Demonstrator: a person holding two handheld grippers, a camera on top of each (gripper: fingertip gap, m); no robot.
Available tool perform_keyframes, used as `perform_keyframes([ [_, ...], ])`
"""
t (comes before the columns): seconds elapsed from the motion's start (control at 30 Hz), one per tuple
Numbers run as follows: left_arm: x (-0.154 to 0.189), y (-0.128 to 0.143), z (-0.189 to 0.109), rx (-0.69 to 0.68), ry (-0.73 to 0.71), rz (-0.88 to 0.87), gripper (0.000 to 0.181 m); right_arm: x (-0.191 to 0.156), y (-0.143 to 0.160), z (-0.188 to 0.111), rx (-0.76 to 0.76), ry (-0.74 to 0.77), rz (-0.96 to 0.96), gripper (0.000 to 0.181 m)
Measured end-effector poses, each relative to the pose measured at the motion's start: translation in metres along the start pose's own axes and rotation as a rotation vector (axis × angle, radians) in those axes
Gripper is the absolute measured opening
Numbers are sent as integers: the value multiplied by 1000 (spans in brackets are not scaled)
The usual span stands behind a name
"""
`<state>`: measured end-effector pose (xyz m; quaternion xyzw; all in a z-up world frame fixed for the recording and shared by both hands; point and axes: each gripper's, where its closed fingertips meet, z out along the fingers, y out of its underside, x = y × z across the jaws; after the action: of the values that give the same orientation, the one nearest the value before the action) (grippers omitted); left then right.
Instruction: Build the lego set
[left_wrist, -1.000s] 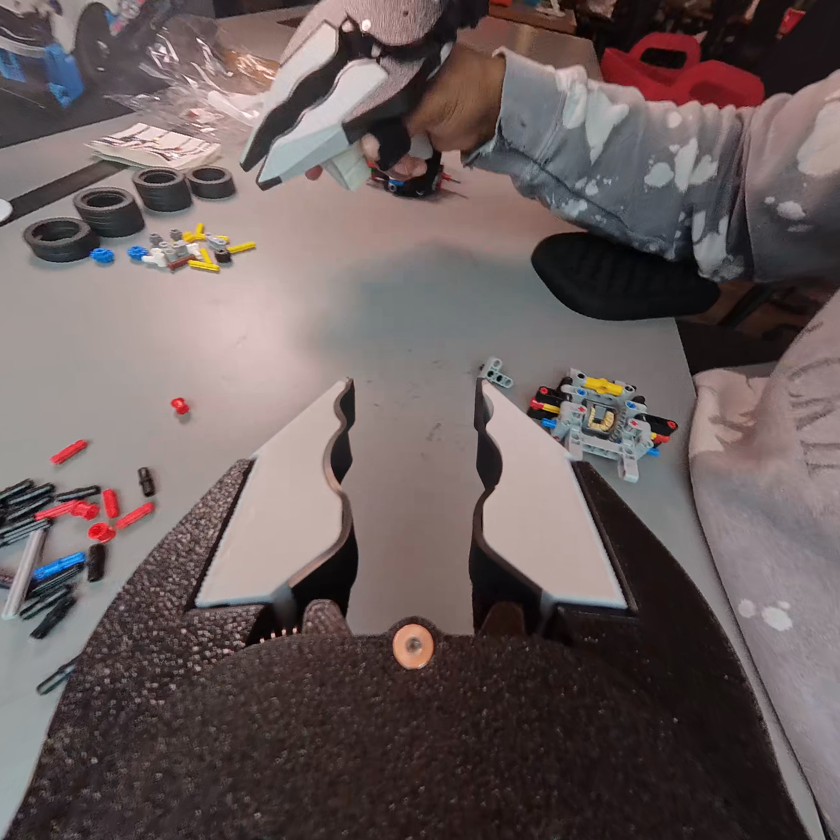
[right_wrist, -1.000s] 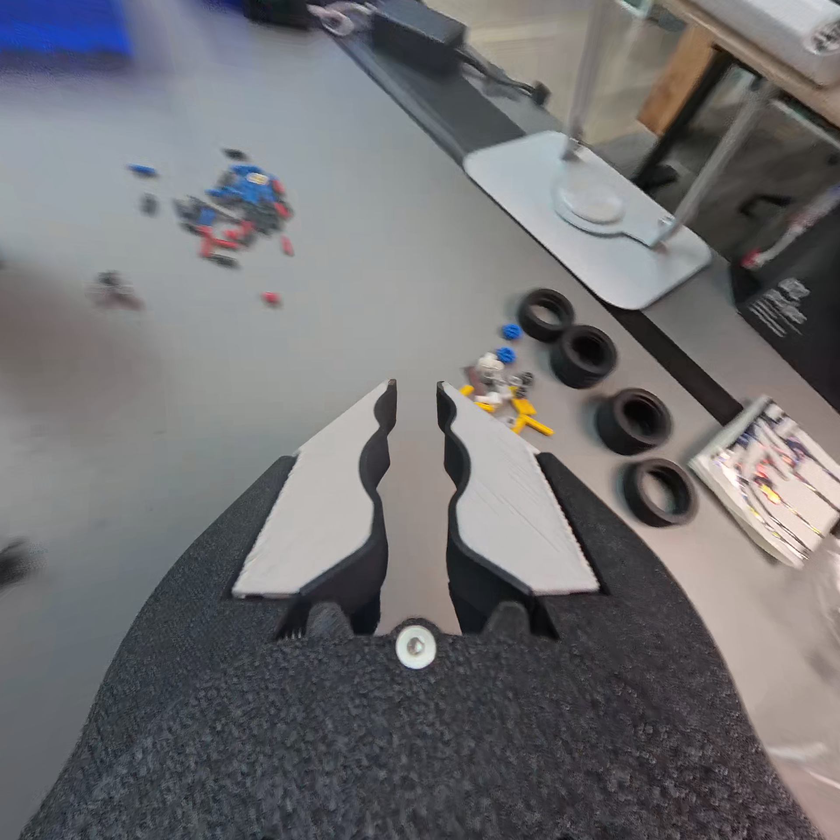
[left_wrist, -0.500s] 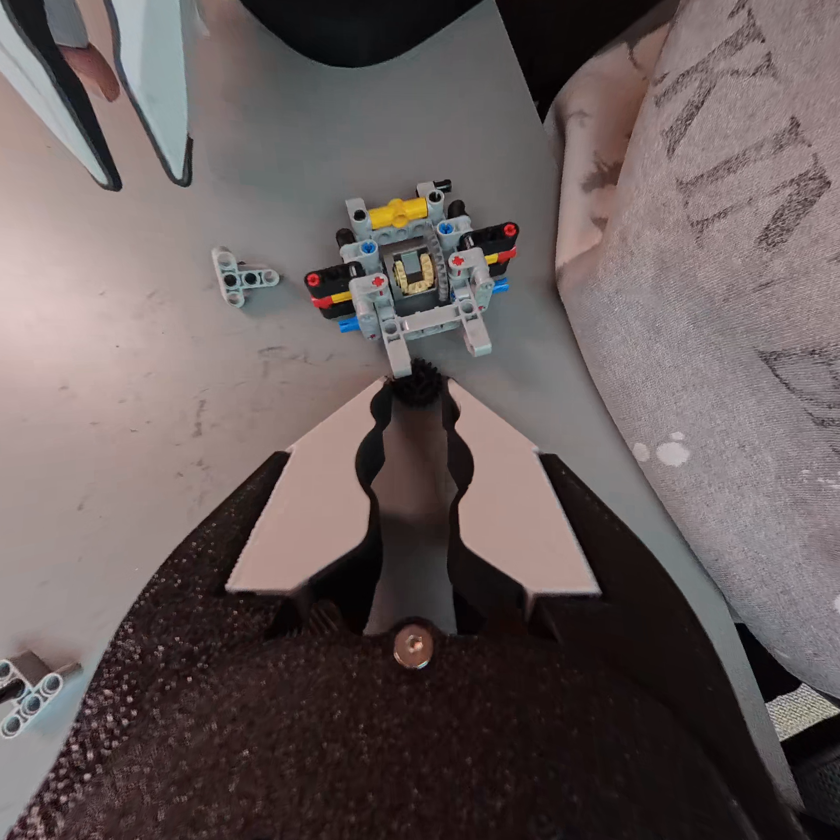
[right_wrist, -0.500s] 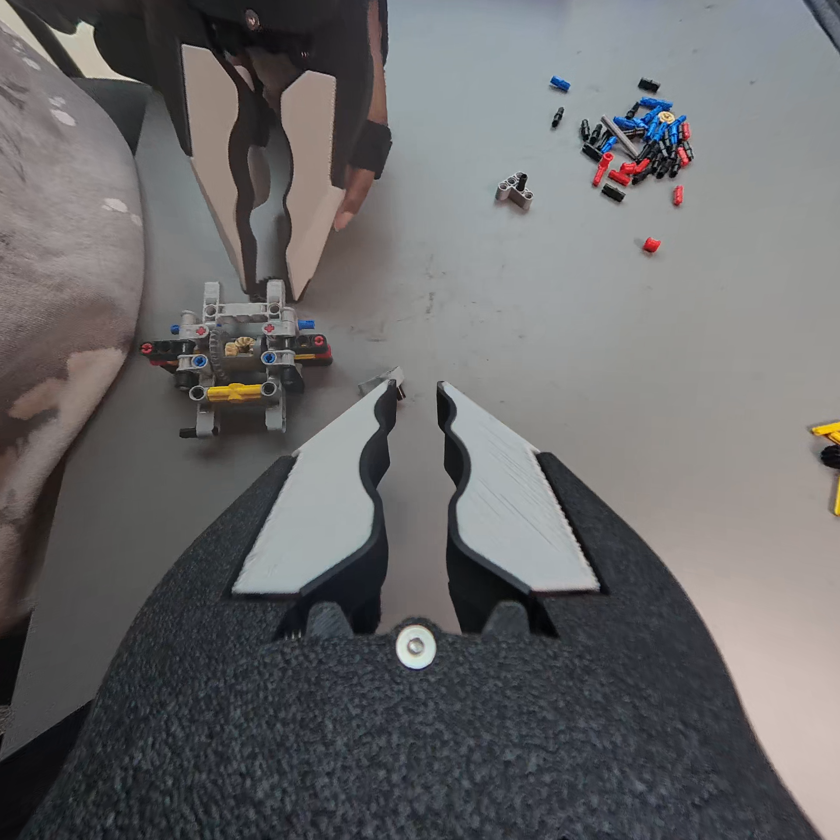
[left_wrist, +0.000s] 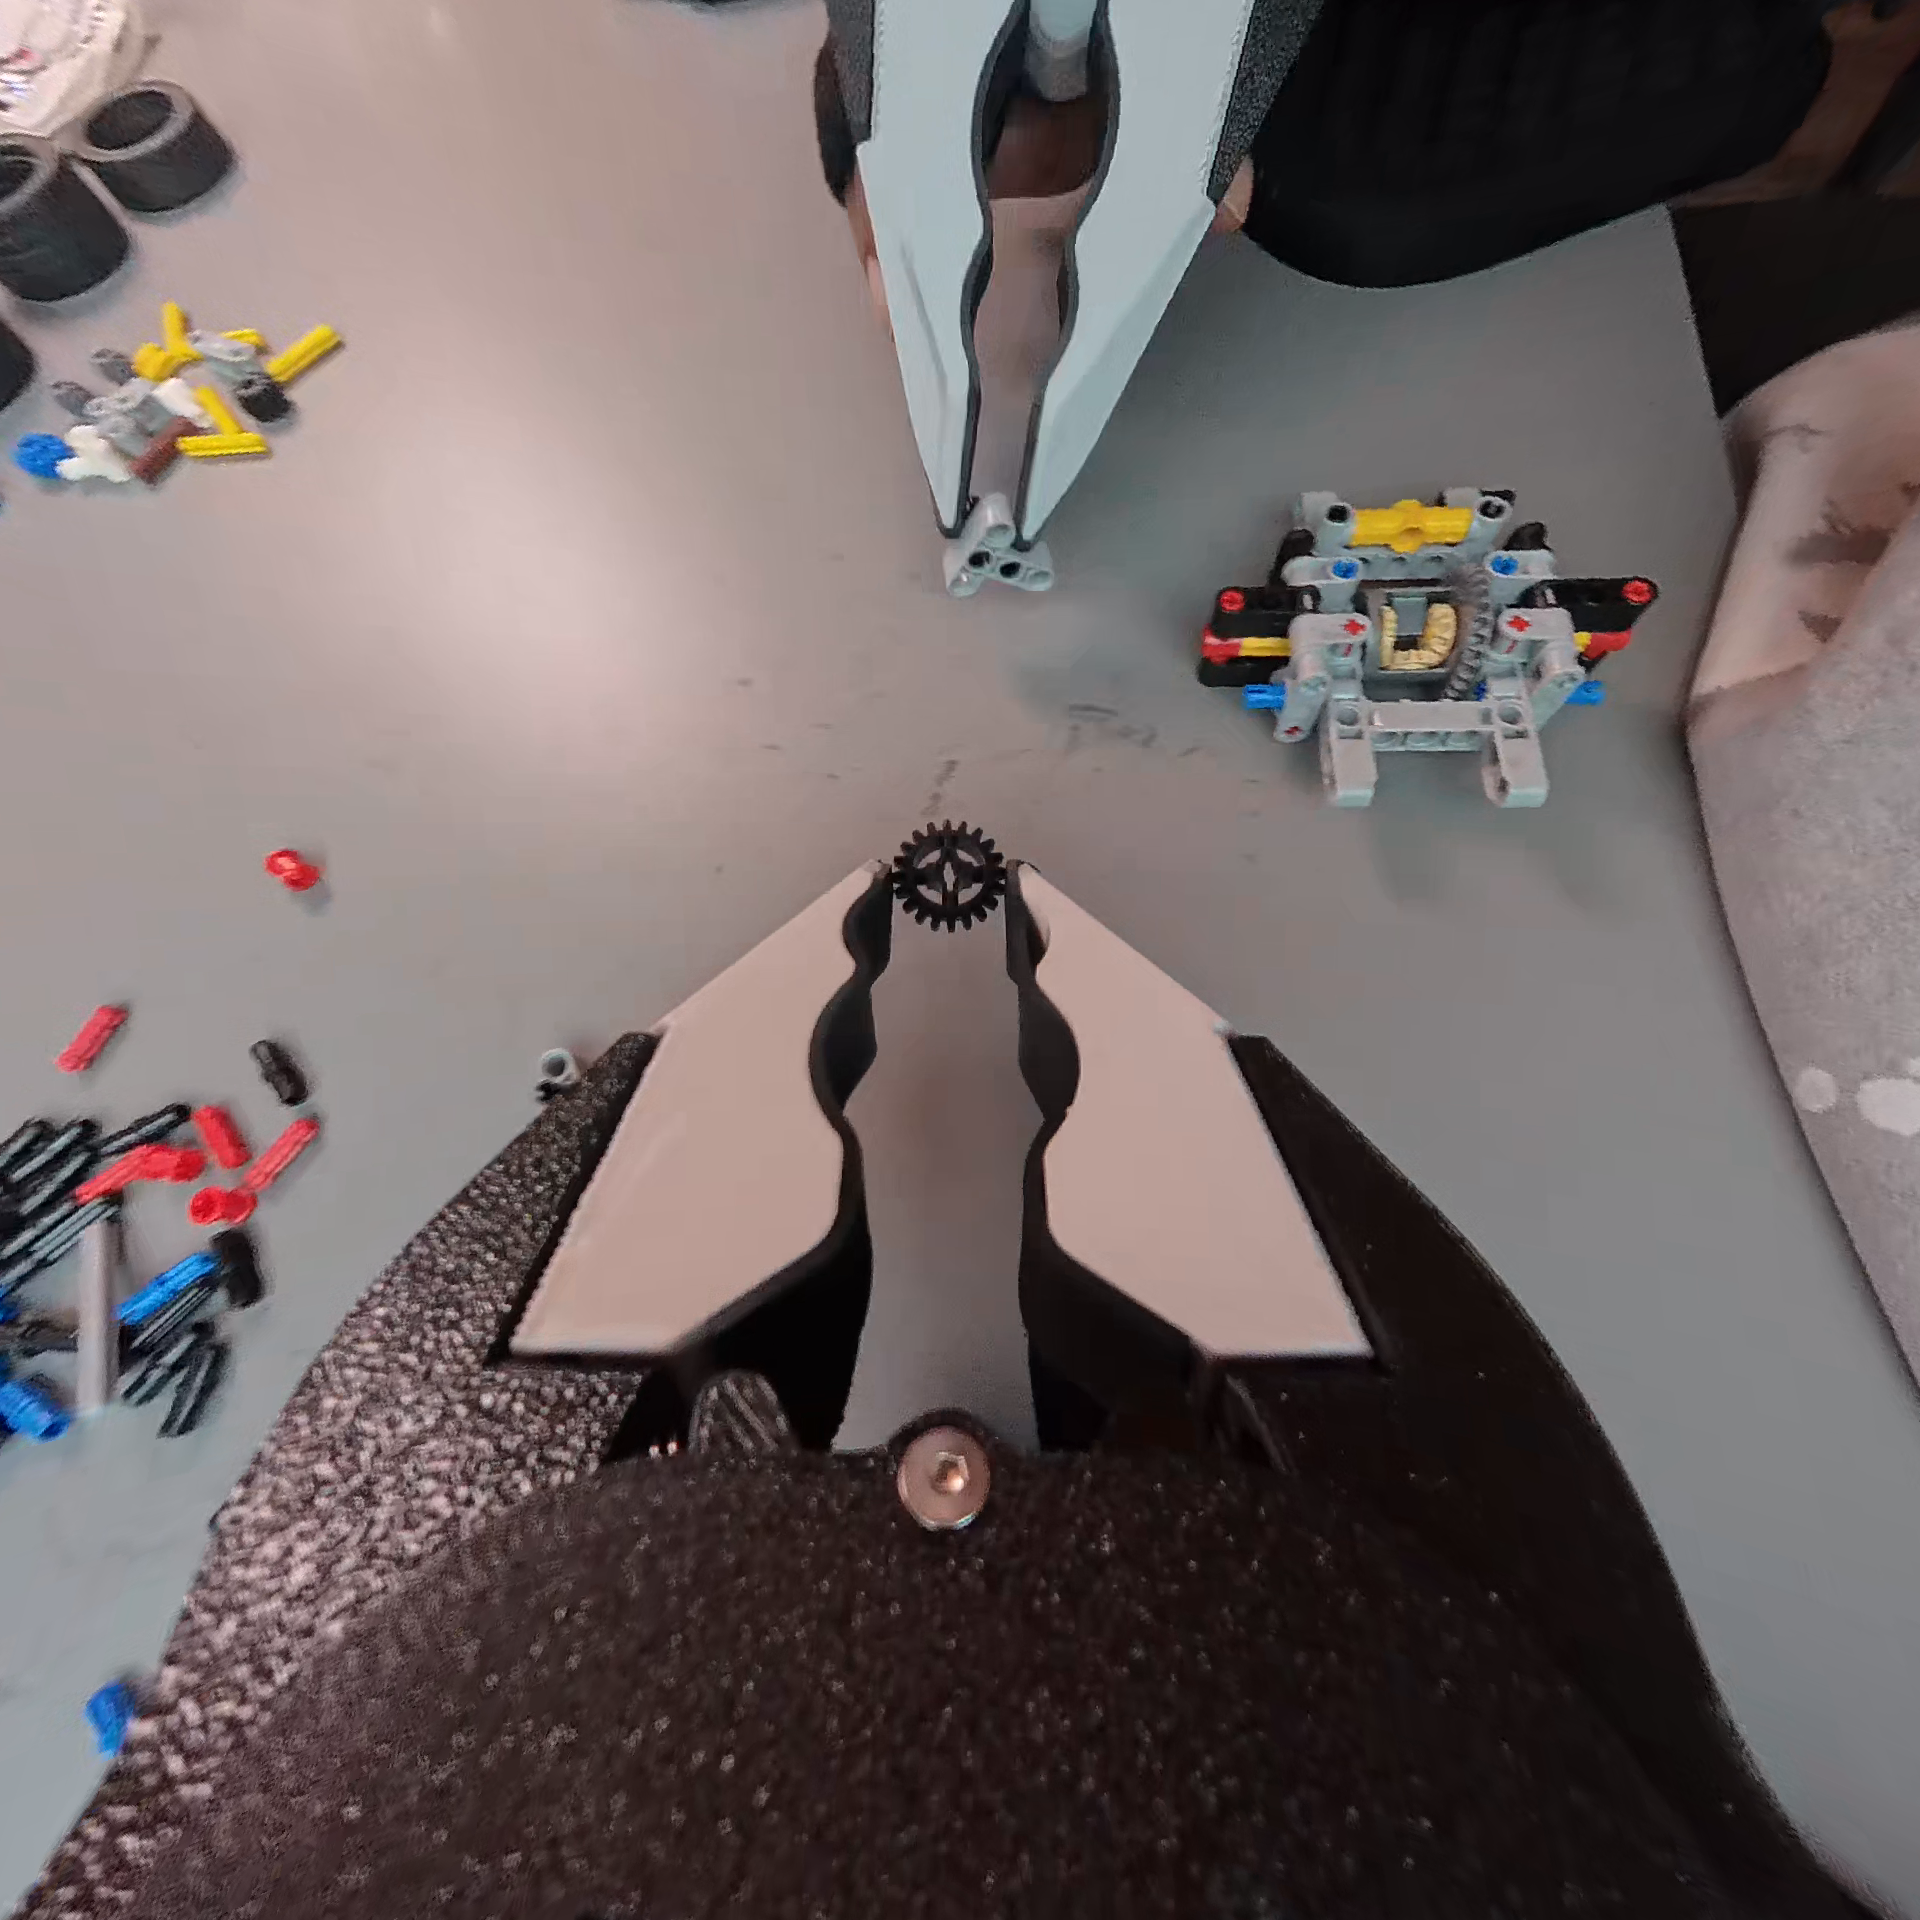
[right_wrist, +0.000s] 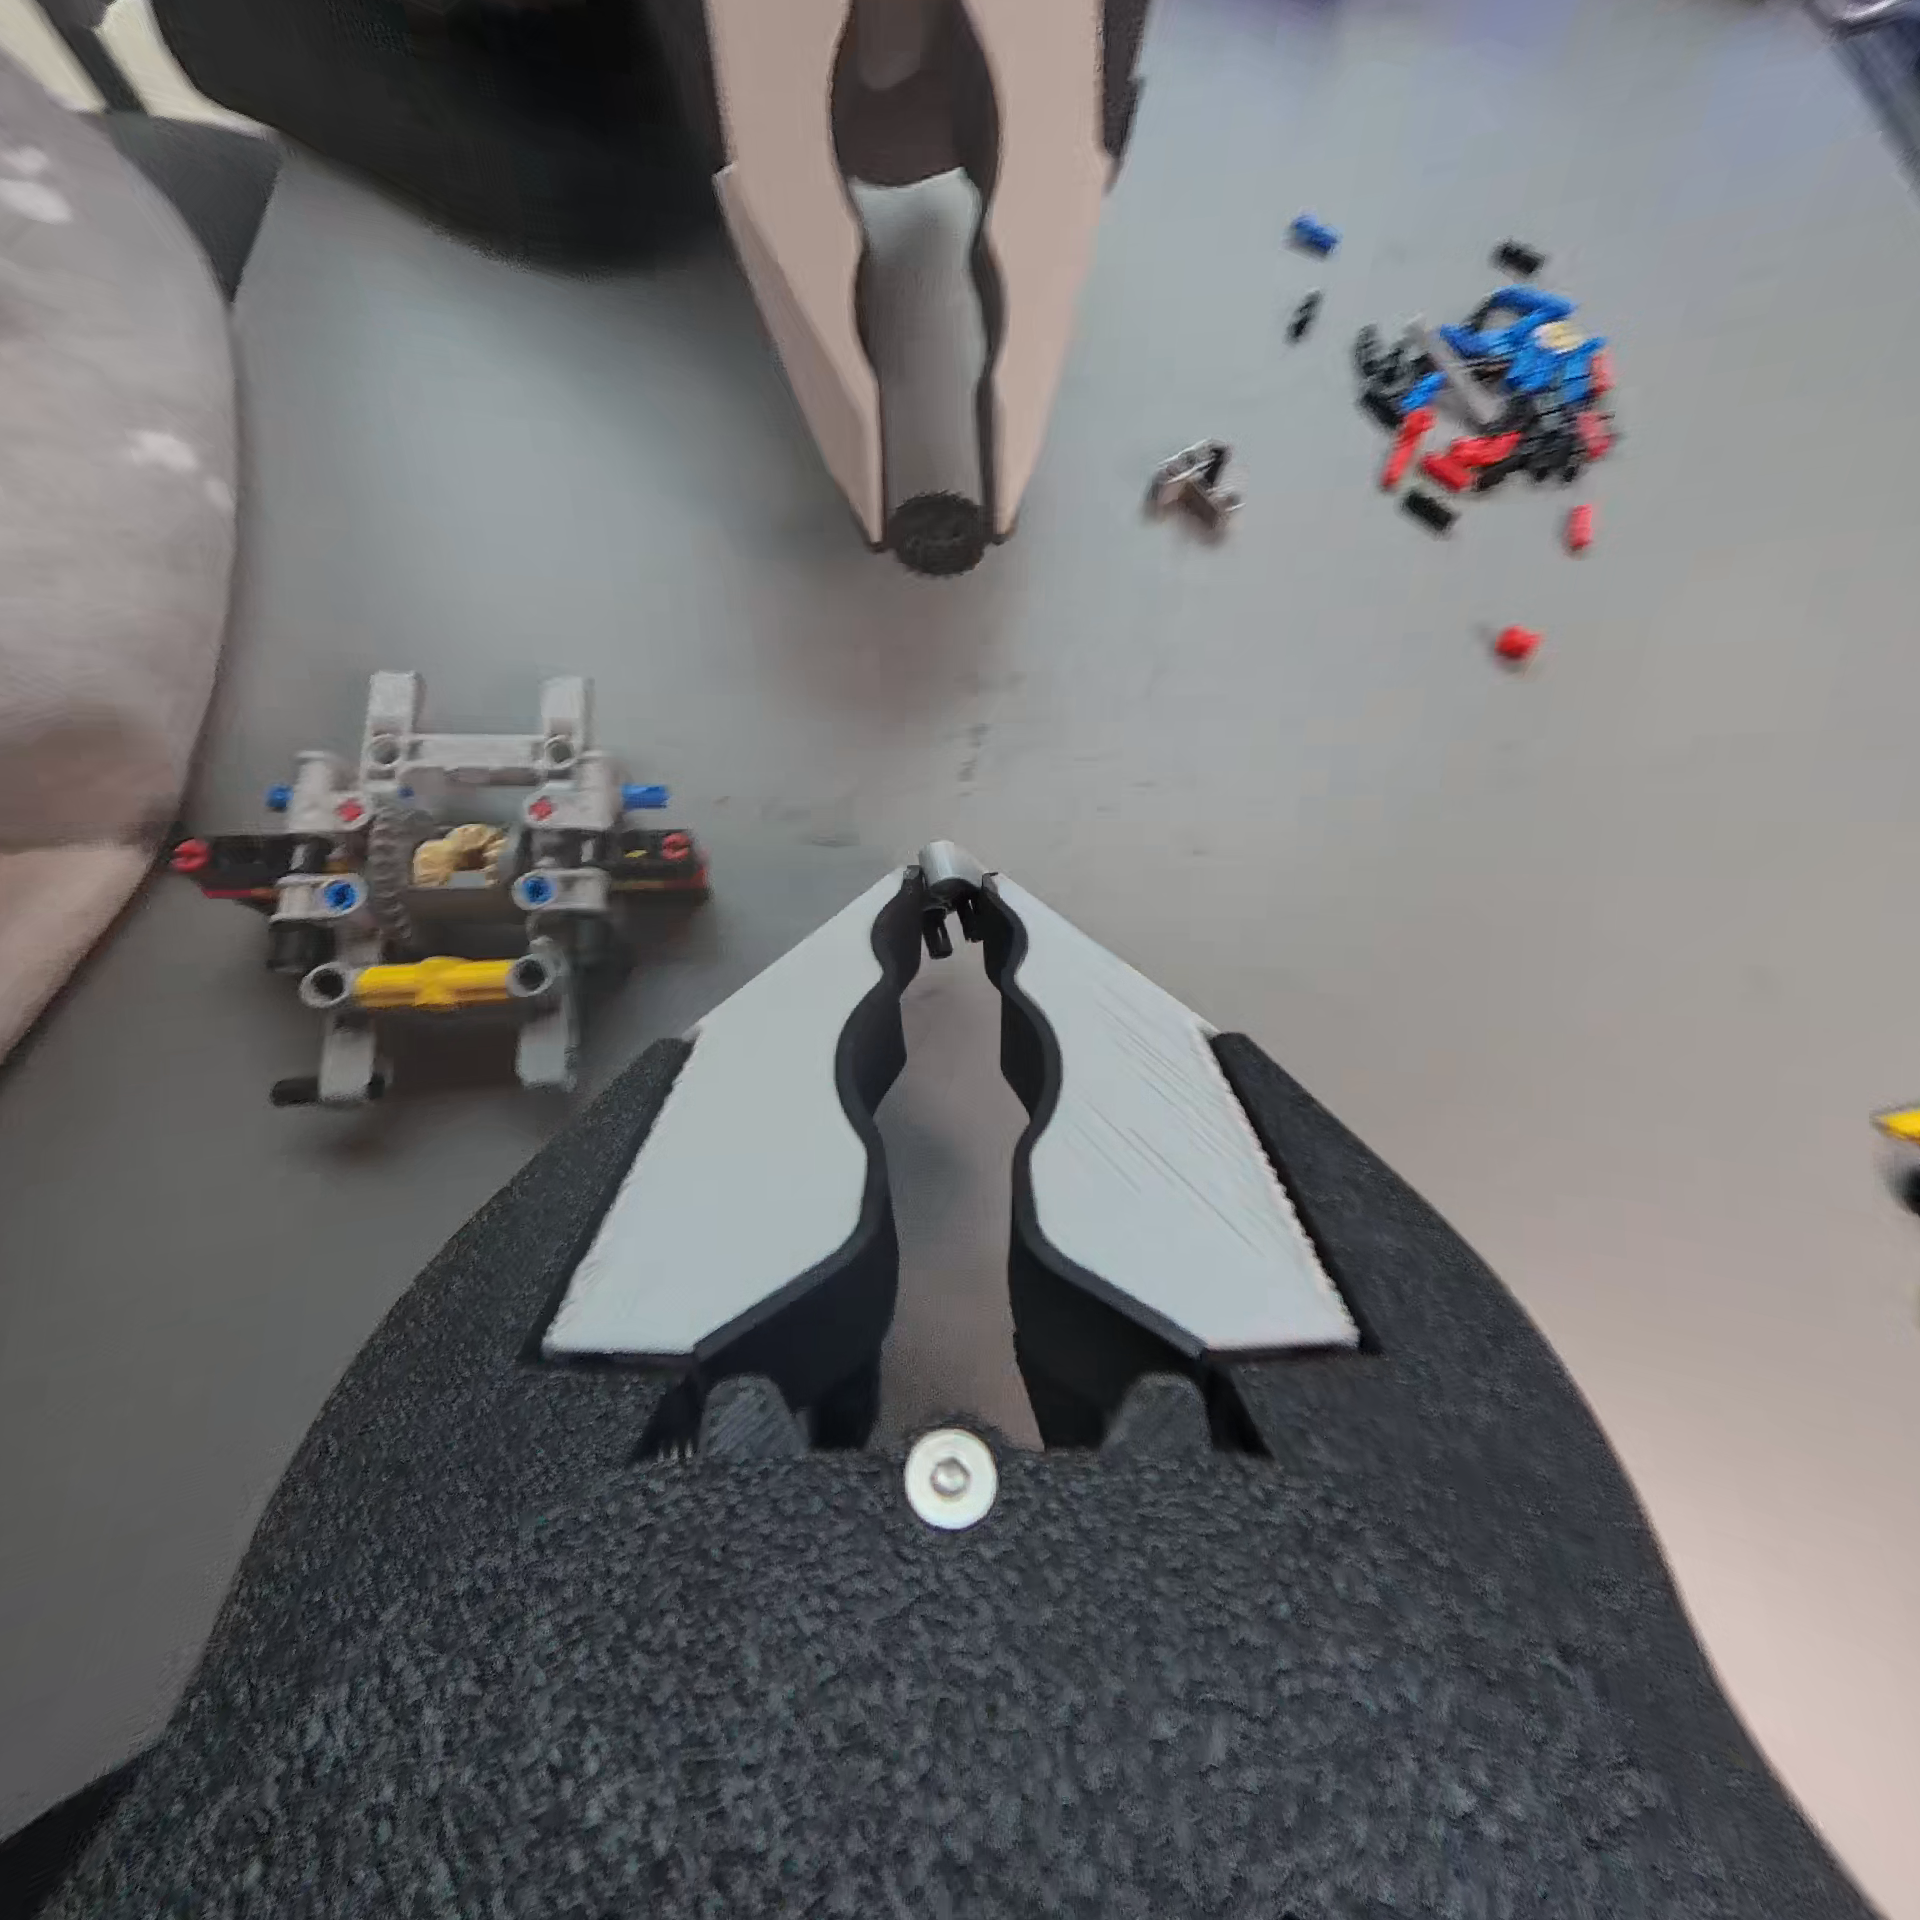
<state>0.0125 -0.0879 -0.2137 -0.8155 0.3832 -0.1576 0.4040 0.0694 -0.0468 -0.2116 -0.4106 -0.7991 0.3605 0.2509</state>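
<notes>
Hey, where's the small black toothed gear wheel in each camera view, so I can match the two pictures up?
Left wrist view: the small black toothed gear wheel sits at centre, pinched between the left gripper tips.
Right wrist view: the same gear shows top centre, blurred, at the far gripper's tips.
Shared landmark: the grey, black and yellow part-built lego assembly, right of the gear in the left view, lower left in the right view.

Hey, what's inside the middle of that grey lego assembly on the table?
Inside the grey lego assembly, a tan gear sits in the central frame beside a grey toothed ring gear. Whatever lies beneath them is covered.
</notes>
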Motion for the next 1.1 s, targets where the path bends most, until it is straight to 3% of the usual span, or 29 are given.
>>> perform_keyframes([
  [0.03, -9, -2, -3, 16, -41, -13, 21, 18, -5, -4, 36, 85, 15, 10],
  [0.13, -46, -9, -26, 82, -222, -60, 21, 67, -9, -17, 99, 306, 68, 9],
  [0.2, -83, -7, -60, 107, -416, -100, 21, 86, -3, -22, 103, 396, 86, 9],
  [0.3, -149, 27, -154, 3, -821, -143, 22, 90, 8, -22, 74, 433, 75, 10],
  [0.33, -166, 45, -194, -62, -953, -177, 22, 89, 9, -22, 71, 436, 69, 10],
  [0.4, -182, 97, -261, -258, -1086, -318, 22, 83, 12, -19, 60, 413, 59, 10],
  [0.5, -185, 172, -321, -451, -1076, -573, 22, 78, 9, -17, 69, 394, 38, 10],
  [0.6, -182, 212, -331, -499, -975, -709, 21, 73, 9, -16, 62, 387, 25, 10],
  [0.73, -171, 234, -323, -541, -853, -795, 29, 71, 11, -16, 51, 396, 4, 10],
  [0.83, -181, 230, -333, -512, -938, -784, 39, 71, 11, -16, 53, 405, 3, 10],
  [0.9, -195, 206, -341, -396, -1050, -728, 46, 72, 9, -17, 65, 412, 9, 10],
  [1.0, -201, 137, -319, -113, -1014, -623, 46, 74, 2, -19, 105, 416, 25, 10],
  [1.1, -189, 71, -276, 25, -899, -481, 45, 73, -8, -20, 166, 409, 53, 10],
])
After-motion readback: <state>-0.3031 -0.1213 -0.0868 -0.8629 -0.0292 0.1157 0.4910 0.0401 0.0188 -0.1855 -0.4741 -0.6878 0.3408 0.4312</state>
